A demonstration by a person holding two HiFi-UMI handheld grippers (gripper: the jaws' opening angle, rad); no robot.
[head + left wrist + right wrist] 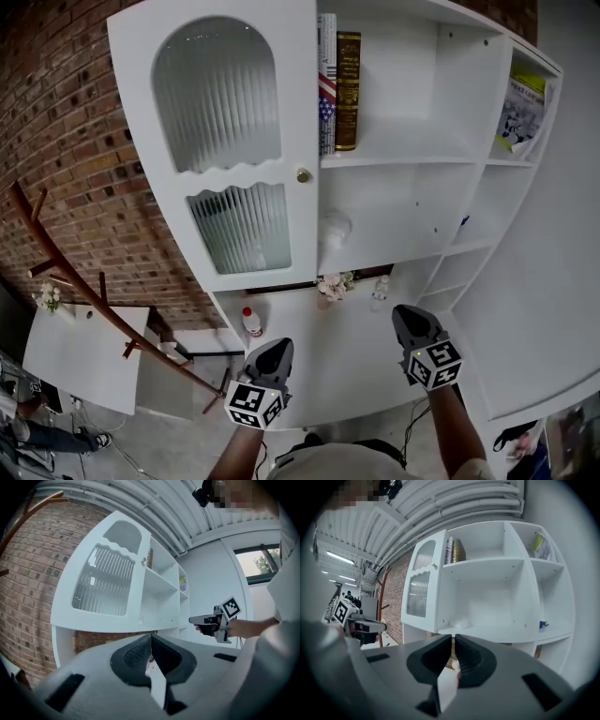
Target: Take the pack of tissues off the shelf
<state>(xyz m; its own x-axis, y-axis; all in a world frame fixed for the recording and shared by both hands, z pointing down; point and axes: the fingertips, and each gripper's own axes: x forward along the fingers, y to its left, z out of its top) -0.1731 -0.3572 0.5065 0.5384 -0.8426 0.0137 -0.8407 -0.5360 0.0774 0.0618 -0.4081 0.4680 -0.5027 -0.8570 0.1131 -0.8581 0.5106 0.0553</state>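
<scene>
- While both grippers were held low in front of the shelf unit (403, 197), the task was judged to be at its approach step, with nothing grasped.
- The left gripper (279, 345) was seen with its jaws pressed together and nothing between them. The right gripper (406, 314) was likewise closed and empty.
- The pack of tissues (335, 228) was taken to be the soft white bundle lying on the middle shelf, just right of the cabinet door (225, 141) and below the books (339, 89). Its wrapping could not be made out clearly.
- Both grippers were well apart from it, and the right one was pointed toward that open compartment.
- A reach upward and forward was judged to be called for next, with the jaws opened wide before the pack was met and then closed across its narrower side.
- Care was thought needed so that the door edge and the shelf above were not struck.
</scene>
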